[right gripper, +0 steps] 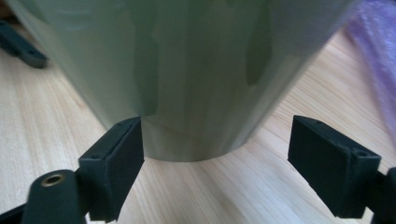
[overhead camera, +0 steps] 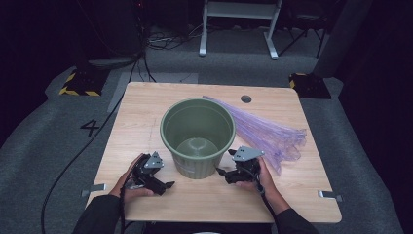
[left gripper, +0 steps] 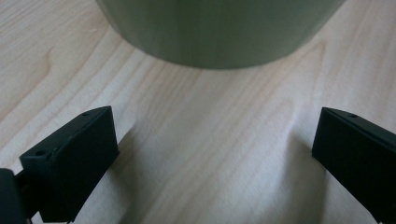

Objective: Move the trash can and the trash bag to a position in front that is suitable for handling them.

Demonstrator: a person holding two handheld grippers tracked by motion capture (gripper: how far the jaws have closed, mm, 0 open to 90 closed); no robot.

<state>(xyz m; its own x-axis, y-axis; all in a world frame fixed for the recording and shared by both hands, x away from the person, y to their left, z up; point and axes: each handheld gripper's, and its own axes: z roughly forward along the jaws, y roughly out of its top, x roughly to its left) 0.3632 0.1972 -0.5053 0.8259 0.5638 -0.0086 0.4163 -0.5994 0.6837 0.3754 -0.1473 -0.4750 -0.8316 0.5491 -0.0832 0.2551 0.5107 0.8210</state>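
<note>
A green plastic bucket [overhead camera: 197, 134] stands upright and empty in the middle of the wooden table [overhead camera: 141, 112]. A folded, clear purple plastic bag [overhead camera: 272, 130] lies flat to the right of it, partly behind it. My left gripper [overhead camera: 163, 178] is low at the bucket's front left, open, and the bucket's base [left gripper: 219, 32] is ahead of its jaws. My right gripper [overhead camera: 225, 163] is at the bucket's front right, open. The bucket wall [right gripper: 187, 70] is close in front of it, not between the jaws. The purple bag [right gripper: 378, 56] shows at the right gripper view's edge.
A round cable hole [overhead camera: 246, 99] sits near the table's far edge. Metal brackets [overhead camera: 95, 187] [overhead camera: 331, 196] stick out from the table's front corners. A black cable [overhead camera: 73, 161] trails over the grey floor on the left. The other gripper's jaw [right gripper: 23, 49] shows beyond the bucket.
</note>
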